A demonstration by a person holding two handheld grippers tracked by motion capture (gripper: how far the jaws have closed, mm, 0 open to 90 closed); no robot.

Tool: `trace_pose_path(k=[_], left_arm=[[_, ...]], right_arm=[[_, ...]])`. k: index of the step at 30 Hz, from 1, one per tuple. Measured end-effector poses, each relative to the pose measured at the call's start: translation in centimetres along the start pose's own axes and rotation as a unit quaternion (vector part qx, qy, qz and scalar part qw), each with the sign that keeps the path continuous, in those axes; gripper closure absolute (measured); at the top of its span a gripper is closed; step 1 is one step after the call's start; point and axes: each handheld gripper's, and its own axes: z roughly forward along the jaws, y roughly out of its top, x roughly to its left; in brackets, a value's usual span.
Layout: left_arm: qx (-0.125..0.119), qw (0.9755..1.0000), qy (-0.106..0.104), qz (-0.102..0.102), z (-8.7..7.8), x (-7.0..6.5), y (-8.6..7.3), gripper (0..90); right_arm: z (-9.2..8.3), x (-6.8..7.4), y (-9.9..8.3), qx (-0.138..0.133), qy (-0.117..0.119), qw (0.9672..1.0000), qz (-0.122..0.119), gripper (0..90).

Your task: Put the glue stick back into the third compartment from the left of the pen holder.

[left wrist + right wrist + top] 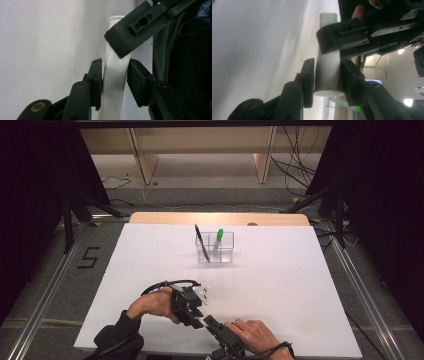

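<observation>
White marker (113, 82) is clamped by both your grippers: right gripper (327, 77) holds 1 end, left gripper (113, 75) the other, probably to uncap it.

The surface (300, 285) lies open all round; a holder (215, 248) with pens (201, 241) stands far ahead.

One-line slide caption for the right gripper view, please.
Right claw clamps a white plastic cylinder near its flat end while the left claw grips it farther along.
</observation>
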Motion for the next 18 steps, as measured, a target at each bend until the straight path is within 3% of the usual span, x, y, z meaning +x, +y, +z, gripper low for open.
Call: trace_pose_path(k=[6, 12, 18], left_arm=[[0.0, 0.9999, -0.017, 0.001, -0.04, 0.04, -0.13, 69.5], [-0.006, 0.9998, -0.019, -0.003, -0.18, 0.0, -0.09, 70.1], [-0.017, 0.9997, -0.005, -0.019, -0.76, 0.36, -0.61, 70.2]], right_arm=[[-0.03, 0.12, -0.08, -0.004, -0.004, 1.0, -0.006, 65.9], [-0.12, 0.03, -0.17, -0.005, -0.007, 0.9999, -0.01, 64.8], [-0.63, -0.54, -0.77, 0.011, -0.006, 0.9999, 0.011, 51.4]])
